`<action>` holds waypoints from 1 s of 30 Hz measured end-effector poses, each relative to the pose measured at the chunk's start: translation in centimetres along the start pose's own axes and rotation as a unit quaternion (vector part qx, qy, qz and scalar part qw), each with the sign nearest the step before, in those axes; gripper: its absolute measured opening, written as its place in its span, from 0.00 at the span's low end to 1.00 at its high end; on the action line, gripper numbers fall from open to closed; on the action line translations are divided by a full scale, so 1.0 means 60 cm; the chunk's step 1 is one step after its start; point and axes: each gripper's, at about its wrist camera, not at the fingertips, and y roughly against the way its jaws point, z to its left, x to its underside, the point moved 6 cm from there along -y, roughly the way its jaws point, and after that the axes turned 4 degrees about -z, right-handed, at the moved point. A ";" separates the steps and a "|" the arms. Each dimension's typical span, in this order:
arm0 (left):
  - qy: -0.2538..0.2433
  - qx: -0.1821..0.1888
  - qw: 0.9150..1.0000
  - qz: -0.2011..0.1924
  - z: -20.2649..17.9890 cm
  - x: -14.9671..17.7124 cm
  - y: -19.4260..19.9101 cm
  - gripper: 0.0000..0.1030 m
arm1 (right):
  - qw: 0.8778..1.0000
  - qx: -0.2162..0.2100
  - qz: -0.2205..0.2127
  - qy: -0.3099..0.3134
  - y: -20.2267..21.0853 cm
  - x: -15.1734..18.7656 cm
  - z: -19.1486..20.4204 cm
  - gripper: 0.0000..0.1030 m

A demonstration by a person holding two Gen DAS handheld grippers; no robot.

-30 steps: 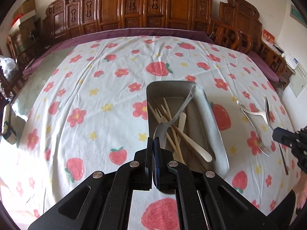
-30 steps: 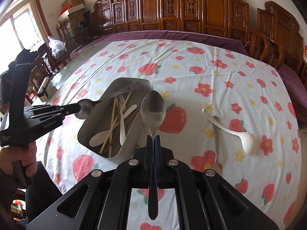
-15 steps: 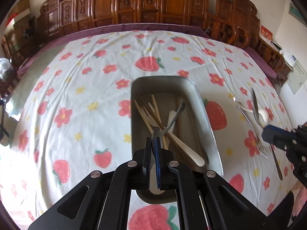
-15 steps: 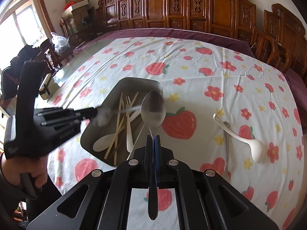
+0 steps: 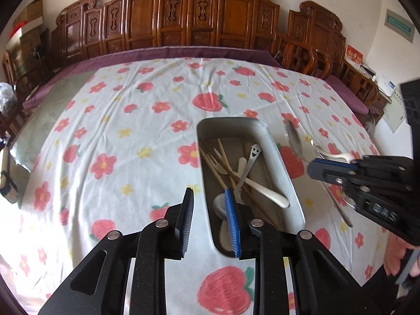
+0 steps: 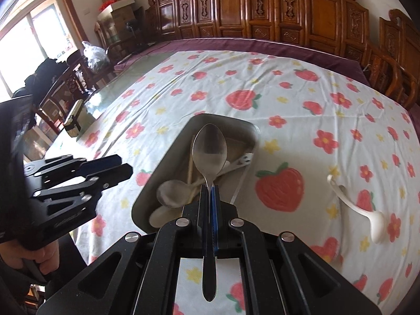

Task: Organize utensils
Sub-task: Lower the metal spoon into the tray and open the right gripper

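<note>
We've got the steel spoon (image 6: 210,149) pinched by its handle in our right hand-held gripper (image 6: 210,191), bowl forward, poised above the metal tray (image 5: 283,157) for dropping among the chopsticks (image 5: 223,162). Our left hand-held gripper (image 5: 210,207) hangs released at the tray's near end. 1 white spoon (image 6: 362,210) waits on the counter (image 6: 288,99).

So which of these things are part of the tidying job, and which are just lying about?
Part of the job:
metal tray
steel spoon in right claw
white ladle spoon
left claw, open

Just lying about:
carved chairs
cardboard boxes
plastic bag
</note>
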 end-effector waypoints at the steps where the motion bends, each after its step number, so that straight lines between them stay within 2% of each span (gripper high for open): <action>1: -0.004 -0.003 1.000 -0.003 0.004 0.002 0.005 0.25 | 1.000 -0.002 0.001 0.001 -0.005 -0.001 0.005 0.04; 9: 0.004 -0.007 1.000 -0.020 0.041 0.011 0.028 0.27 | 1.000 -0.008 0.012 0.006 -0.050 -0.021 0.032 0.04; 18: 0.017 -0.006 0.999 -0.027 0.068 0.012 0.031 0.27 | 1.000 -0.010 0.020 -0.019 -0.096 -0.049 0.030 0.04; 30: 0.018 -0.006 0.999 -0.031 0.073 0.011 0.036 0.28 | 0.999 -0.007 0.010 -0.032 -0.107 -0.060 0.016 0.05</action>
